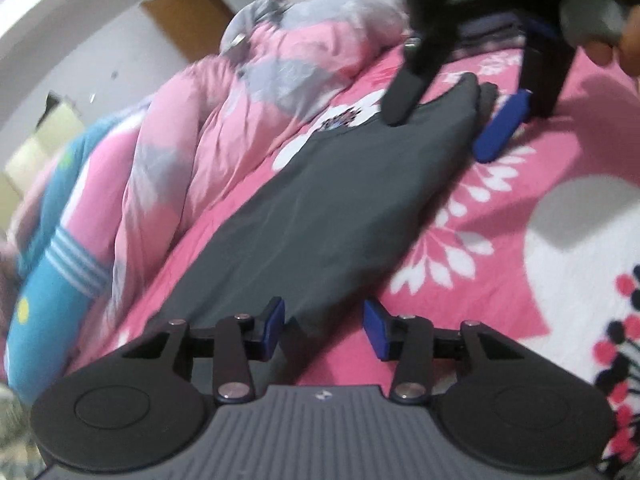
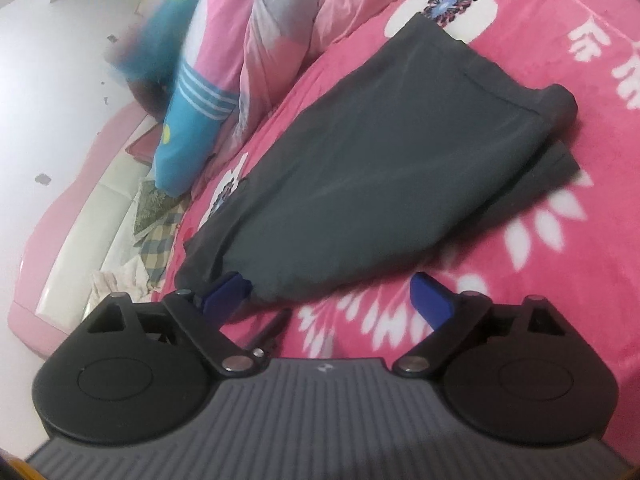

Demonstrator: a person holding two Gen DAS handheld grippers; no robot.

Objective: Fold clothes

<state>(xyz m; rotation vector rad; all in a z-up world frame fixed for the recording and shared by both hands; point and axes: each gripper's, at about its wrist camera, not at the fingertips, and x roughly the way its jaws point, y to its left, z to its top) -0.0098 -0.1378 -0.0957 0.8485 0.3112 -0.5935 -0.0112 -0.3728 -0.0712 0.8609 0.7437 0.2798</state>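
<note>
The left gripper [image 1: 324,330] has its blue pads apart, straddling the near end of the dark grey garment [image 1: 320,208]; the cloth lies in the gap, but the pads do not look pressed on it, so nothing is held yet. The right gripper [image 2: 332,300] stands wider still, its left pad at the garment's near edge and its right pad over bare bedspread, gripping nothing. In the left wrist view that same right gripper [image 1: 444,128] sits at the garment's far end, one finger on top of the cloth and the blue one beside it. The garment [image 2: 360,184] lies flat and lengthwise on the pink flowered bedspread [image 2: 540,240], already doubled, with a rolled seam at one end; it may be trousers or a skirt, though motion blur leaves that unsure. Beside it a bunched pink and grey quilt [image 1: 224,120] and a blue striped pillow [image 2: 192,120] crowd one long edge. The main risk is a pinch that takes only the top layer, or catches the bedspread as well, so the fold drags skewed. Uneven lifting by the two ends would twist the cloth, and a swing toward the quilt could snag it.
</note>
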